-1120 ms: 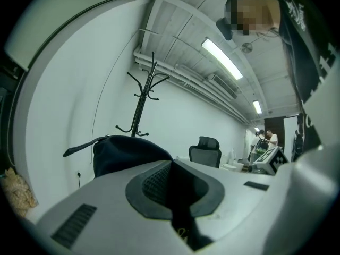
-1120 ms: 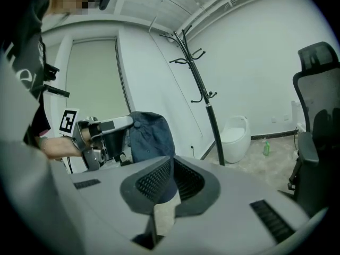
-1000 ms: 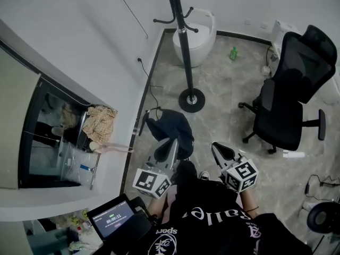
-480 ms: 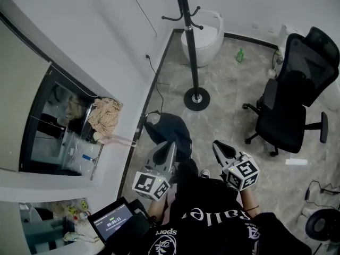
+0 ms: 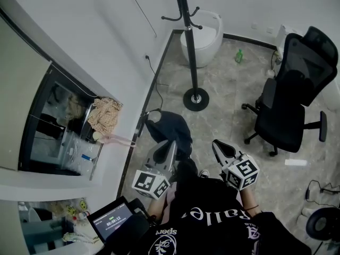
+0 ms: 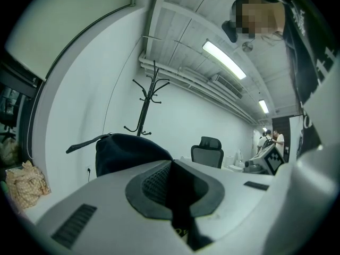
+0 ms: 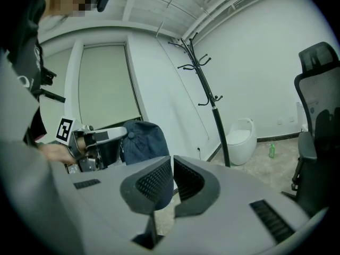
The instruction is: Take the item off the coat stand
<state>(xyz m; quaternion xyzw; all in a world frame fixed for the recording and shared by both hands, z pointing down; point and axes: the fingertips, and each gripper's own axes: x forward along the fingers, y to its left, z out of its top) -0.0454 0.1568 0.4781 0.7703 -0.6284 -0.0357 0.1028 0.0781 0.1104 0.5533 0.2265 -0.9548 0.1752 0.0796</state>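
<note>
My left gripper (image 5: 171, 145) is shut on a dark navy cap (image 5: 169, 127), which hangs from its tips above the floor. In the left gripper view the cap (image 6: 125, 152) bulges just beyond the closed jaws. From the right gripper view I see the cap (image 7: 142, 136) held by the left gripper (image 7: 109, 134). The black coat stand (image 5: 189, 47) rises further ahead, its hooks bare; it also shows as the coat stand (image 6: 144, 105) and the coat stand (image 7: 206, 89). My right gripper (image 5: 219, 147) hovers to the right of the cap, shut and holding nothing.
A black office chair (image 5: 292, 94) stands on the right. Behind the stand's round base (image 5: 196, 99) sit a white egg-shaped container (image 5: 206, 33) and a green bottle (image 5: 239, 56). A white wall and a dark cabinet with a beige cloth (image 5: 105, 116) run along the left.
The head view has shifted a little since the earliest frame. Both grippers and the held cap keep nearly the same place in the picture.
</note>
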